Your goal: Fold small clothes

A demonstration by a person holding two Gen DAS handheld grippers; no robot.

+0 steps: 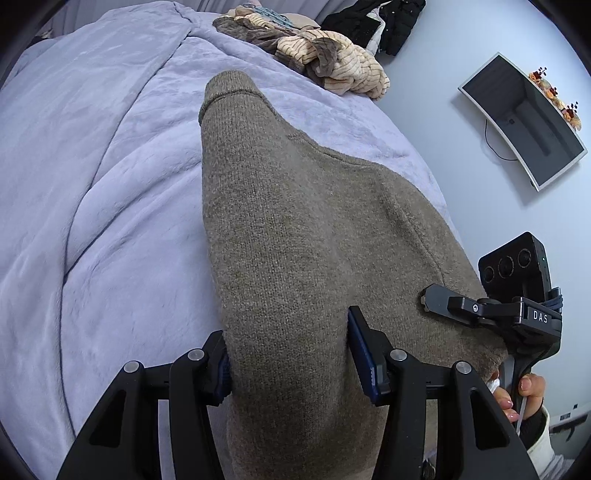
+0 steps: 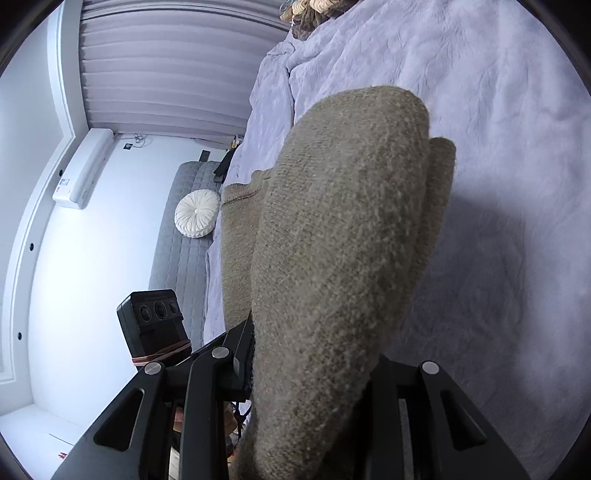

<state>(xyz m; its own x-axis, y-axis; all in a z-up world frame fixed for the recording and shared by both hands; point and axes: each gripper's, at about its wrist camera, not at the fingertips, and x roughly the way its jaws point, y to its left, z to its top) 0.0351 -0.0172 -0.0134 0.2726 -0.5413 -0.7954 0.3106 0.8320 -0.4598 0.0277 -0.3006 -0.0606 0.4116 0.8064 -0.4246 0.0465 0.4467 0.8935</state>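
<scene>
Left gripper [image 1: 291, 363] clamps a bunched fold of the sweater [image 1: 295, 221], its blue pads [image 1: 364, 354] pressing the knit from both sides. Right gripper [image 2: 314, 376] likewise grips the sweater [image 2: 332, 258]. Garment hangs lifted above the lilac blanket [image 1: 110, 166]; striped clothes [image 1: 332, 62] lie beyond.

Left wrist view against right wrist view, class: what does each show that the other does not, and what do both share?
Only the left wrist view shows the wall-mounted screen, the dark clothes and the person's hand.

Only the right wrist view shows the window blind, the grey quilted bench and its round white cushion.

Both show the brown knit sweater gripped between gripper fingers, the lilac blanket and the striped beige clothes pile.
</scene>
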